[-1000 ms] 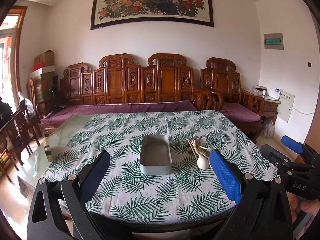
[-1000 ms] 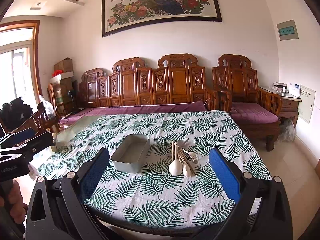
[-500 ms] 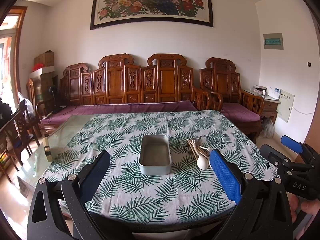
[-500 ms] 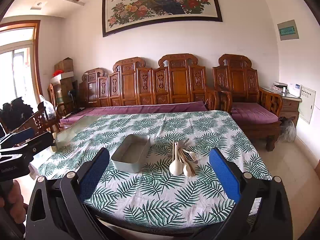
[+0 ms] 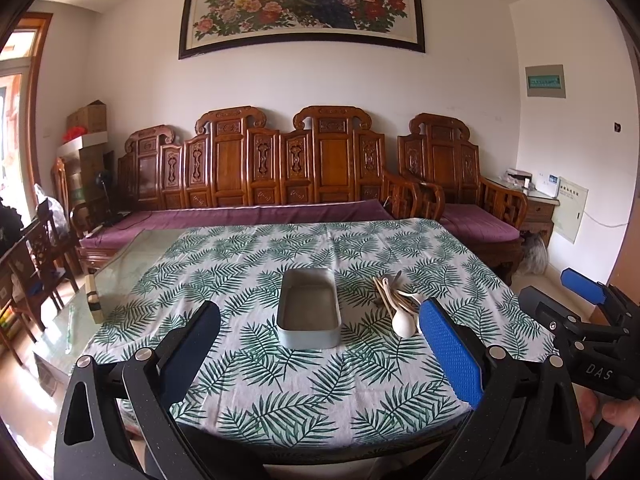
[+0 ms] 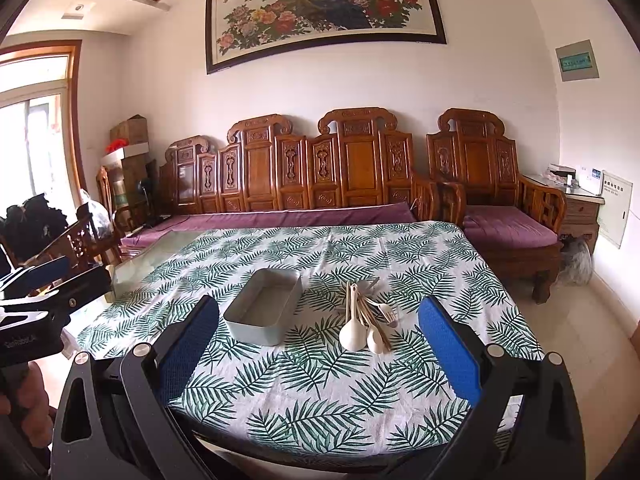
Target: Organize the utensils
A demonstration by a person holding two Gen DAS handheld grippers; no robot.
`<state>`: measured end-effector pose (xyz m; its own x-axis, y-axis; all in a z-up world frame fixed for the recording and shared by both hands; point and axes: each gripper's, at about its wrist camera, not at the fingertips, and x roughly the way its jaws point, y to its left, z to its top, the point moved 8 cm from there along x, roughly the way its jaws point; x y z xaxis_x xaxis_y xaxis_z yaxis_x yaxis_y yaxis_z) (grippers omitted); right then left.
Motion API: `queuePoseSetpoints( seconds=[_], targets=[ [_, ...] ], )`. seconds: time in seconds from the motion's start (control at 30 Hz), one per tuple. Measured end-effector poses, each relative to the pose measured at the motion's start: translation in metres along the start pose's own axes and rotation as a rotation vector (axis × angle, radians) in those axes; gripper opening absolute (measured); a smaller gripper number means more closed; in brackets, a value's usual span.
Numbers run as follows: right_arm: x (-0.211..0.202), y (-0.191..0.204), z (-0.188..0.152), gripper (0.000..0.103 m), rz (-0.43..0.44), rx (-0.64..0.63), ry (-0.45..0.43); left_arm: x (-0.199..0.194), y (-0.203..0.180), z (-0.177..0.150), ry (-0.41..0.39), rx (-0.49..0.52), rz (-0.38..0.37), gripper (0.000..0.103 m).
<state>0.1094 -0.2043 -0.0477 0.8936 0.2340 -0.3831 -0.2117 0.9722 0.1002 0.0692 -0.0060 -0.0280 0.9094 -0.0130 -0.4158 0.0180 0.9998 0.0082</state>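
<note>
A: Surface?
B: Bench [image 5: 256, 364] with white cloth, green fern print [image 6: 328, 392]. Far left corner uncovered, glass top [image 5: 132, 264] showing. Small block [image 5: 93, 298] standing at the glass edge.

A: Room?
B: Carved wooden sofa [image 5: 280, 172] with purple cushion behind the bench, matching armchair [image 6: 496, 184] to its right. Framed peacock-and-flower painting [image 5: 304, 4] on the white wall. Cardboard boxes [image 6: 128, 140] stacked in the left corner, window [image 6: 32, 136] far left, side cabinet [image 6: 580, 208] far right.

A: Containers?
B: One grey rectangular tin [image 5: 309, 308], mid-bench, lid off. Looks empty inside, bare bottom.

A: Utensils?
B: Utensil pile [image 6: 366, 316] on the cloth just right of the tin, not touching it. Cream spoons [image 6: 352, 334] with bowls toward the camera, a small fork [image 6: 386, 310], thin wooden sticks [image 5: 384, 294] under them, likely chopsticks. None in the tin.

A: Grippers?
B: Left hand-held gripper [image 5: 320, 356] spread wide, nothing between the blue pads, hovering off the near bench edge facing the tin. Right hand-held gripper [image 6: 316, 356] same, wide and empty, facing the pile. Each shows at the edge of the other's view, fingers [image 5: 616, 412] of the person wrapped on the handle.
</note>
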Motion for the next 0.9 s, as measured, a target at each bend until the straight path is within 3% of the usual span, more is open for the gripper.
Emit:
queuePoseSetpoints(
  seconds=[0.53, 0.9],
  targets=[
    [-0.001, 0.000, -0.001, 0.100, 0.002, 0.000, 0.003, 0.001, -0.004, -0.004, 0.009, 0.005, -0.009, 0.097],
    [0.029, -0.013, -0.015, 0.100, 0.013, -0.025, 0.043, 0.043, -0.007, -0.028, 0.103, 0.039, -0.043, 0.097]
  ],
)
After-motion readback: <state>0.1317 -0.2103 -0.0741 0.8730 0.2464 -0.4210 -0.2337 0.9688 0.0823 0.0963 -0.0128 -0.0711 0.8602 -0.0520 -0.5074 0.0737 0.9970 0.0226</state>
